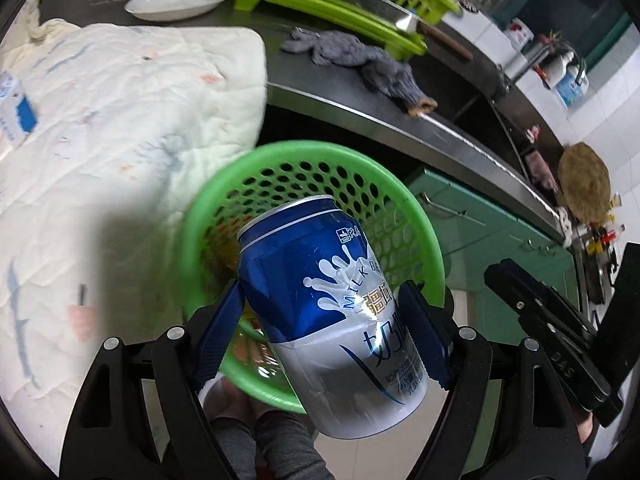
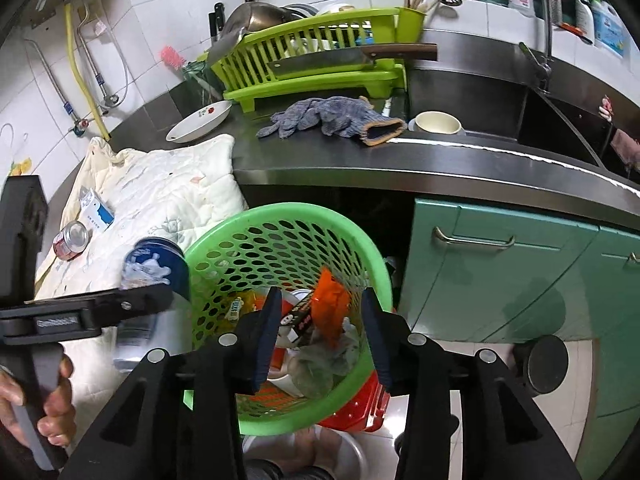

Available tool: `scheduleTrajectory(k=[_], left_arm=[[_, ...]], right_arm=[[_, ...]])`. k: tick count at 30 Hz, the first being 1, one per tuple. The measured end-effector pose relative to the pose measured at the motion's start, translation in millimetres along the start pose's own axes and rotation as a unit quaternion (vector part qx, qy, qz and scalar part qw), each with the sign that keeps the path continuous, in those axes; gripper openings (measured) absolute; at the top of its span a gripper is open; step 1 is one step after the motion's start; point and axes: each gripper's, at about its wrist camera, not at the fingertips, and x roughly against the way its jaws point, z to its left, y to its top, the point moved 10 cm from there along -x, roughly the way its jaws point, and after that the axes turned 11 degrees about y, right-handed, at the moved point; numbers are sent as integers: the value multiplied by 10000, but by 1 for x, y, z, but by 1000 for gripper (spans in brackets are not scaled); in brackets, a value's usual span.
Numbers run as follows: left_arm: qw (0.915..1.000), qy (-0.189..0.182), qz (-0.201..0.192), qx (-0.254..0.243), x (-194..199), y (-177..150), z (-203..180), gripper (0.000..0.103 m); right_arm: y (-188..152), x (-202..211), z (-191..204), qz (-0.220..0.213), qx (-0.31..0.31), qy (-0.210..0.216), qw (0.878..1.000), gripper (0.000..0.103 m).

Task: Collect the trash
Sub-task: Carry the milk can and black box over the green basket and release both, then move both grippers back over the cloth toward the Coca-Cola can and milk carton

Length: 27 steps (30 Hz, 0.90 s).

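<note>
My left gripper (image 1: 320,336) is shut on a blue and silver milk-beer can (image 1: 332,312), tilted above the green perforated basket (image 1: 320,152). In the right wrist view that can (image 2: 156,264) sits at the basket's left rim (image 2: 288,212). My right gripper (image 2: 322,320) hangs open over the basket, its pads apart and touching nothing. Below it in the basket lie an orange wrapper (image 2: 330,296) and other scraps. A small red can (image 2: 72,240) and a blue and white carton (image 2: 94,210) rest on the white quilted cloth (image 2: 168,192).
A steel counter (image 2: 400,160) carries a grey glove (image 2: 332,120), a white plate (image 2: 200,120), a green dish rack (image 2: 312,64) with a cleaver, and a cup (image 2: 436,122) by the sink. Green cabinet doors (image 2: 500,280) stand to the right. A hand (image 2: 52,412) holds the left gripper.
</note>
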Motion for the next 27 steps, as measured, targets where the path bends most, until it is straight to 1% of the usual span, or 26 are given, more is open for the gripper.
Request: scheduleTrajectory(k=[6, 7, 13, 20, 23, 27], left_arm=[[9998, -57, 156, -65, -16, -3, -12, 80], [9998, -60, 169, -76, -16, -4, -13, 82], [9999, -71, 131, -38, -10, -6, -5, 82], [9999, 148, -53, 69, 12, -6, 25, 82], [9993, 287, -156, 155, 24, -8, 45, 82], [9982, 428, -229, 349, 38, -11, 75, 82]], right_arm=[[-4, 0, -10, 18, -106, 10, 9999, 43], [-4, 0, -11, 23, -114, 12, 9999, 43], [-4, -3, -6, 45, -102, 60, 9999, 43], [-2, -5, 16, 36, 49, 156, 9999, 46], [-1, -8, 28, 56, 137, 226, 9996, 47], [-1, -12, 46, 86, 254, 348, 9990, 52]])
